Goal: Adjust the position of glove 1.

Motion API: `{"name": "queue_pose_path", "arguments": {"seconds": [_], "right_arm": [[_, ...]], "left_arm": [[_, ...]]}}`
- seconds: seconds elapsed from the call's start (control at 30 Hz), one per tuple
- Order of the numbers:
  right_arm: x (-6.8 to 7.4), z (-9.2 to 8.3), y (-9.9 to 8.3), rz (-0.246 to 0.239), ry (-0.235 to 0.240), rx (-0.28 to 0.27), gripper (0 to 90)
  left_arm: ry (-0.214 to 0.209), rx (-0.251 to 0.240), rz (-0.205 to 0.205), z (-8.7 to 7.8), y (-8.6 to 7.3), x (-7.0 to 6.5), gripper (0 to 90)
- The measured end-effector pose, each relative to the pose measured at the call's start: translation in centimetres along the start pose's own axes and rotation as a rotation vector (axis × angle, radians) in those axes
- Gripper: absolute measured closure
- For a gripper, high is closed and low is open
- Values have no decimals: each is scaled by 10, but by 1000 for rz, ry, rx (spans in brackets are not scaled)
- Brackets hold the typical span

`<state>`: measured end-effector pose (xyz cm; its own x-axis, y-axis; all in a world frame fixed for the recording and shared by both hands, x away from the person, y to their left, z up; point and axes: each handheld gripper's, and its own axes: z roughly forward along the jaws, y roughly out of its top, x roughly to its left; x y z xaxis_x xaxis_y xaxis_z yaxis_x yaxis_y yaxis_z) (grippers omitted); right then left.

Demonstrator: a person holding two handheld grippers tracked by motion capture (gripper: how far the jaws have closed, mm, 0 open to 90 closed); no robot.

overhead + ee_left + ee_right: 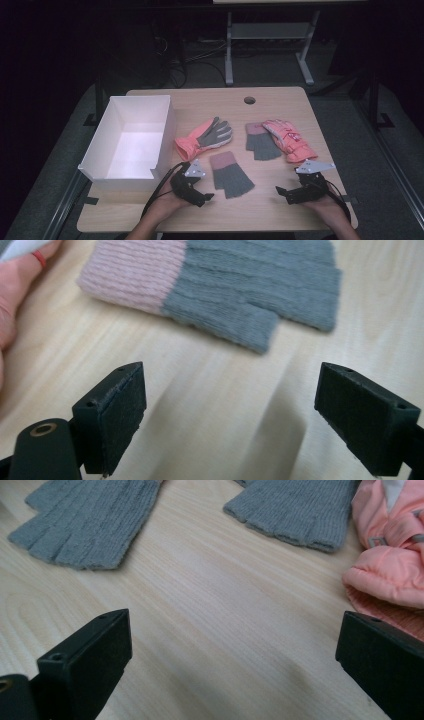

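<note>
While the white box (131, 140) at the desk's (260, 210) left side sits with nothing inside, both tongs rest low near the front edge. The left tongs (206, 196) are spread wide, holding nothing, just beside the nearer grey knit glove (230, 175). The right tongs (281, 192) gape equally, near the pink ski glove (290, 140).

No legible text — none anywhere
</note>
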<state>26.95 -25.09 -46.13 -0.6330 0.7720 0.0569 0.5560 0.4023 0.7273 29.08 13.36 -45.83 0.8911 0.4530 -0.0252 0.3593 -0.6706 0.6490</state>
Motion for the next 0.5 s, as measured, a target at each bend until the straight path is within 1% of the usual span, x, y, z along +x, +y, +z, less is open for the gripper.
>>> {"name": "queue_pose_path", "arguments": {"seconds": [0.07,0.1,0.13,0.23,0.27,0.3,0.33,0.37,0.4,0.43,0.47,0.5], "right_arm": [[1,0,0,11,18,4,12],[2,0,0,15,25,12,12],[3,0,1,6,31,14,12],[6,0,2,10,37,24,14],[7,0,4,9,52,22,42],[7,0,4,9,52,22,42],[8,-1,5,12,60,20,71],[8,-1,5,12,60,20,71],[8,-1,6,6,63,21,83],[9,-1,7,5,66,20,125],[12,-2,9,-14,76,10,191],[12,-2,9,-14,76,10,191]], "left_arm": [[-4,-7,-1,-3,1,-3,126],[-5,-10,-8,-4,1,-4,126],[-3,-10,-6,-5,2,-5,126],[0,-15,-7,-7,2,-7,128],[-1,-25,-15,-9,2,-8,129],[-1,-25,-15,-9,2,-8,130],[0,-19,-28,-9,3,-8,131],[0,-19,-28,-9,3,-8,130],[-4,-4,-14,-10,4,-7,130],[5,-3,-8,-10,4,-8,130],[6,-5,-3,-11,4,-9,130],[1,-2,-5,-12,4,-10,130]]}}
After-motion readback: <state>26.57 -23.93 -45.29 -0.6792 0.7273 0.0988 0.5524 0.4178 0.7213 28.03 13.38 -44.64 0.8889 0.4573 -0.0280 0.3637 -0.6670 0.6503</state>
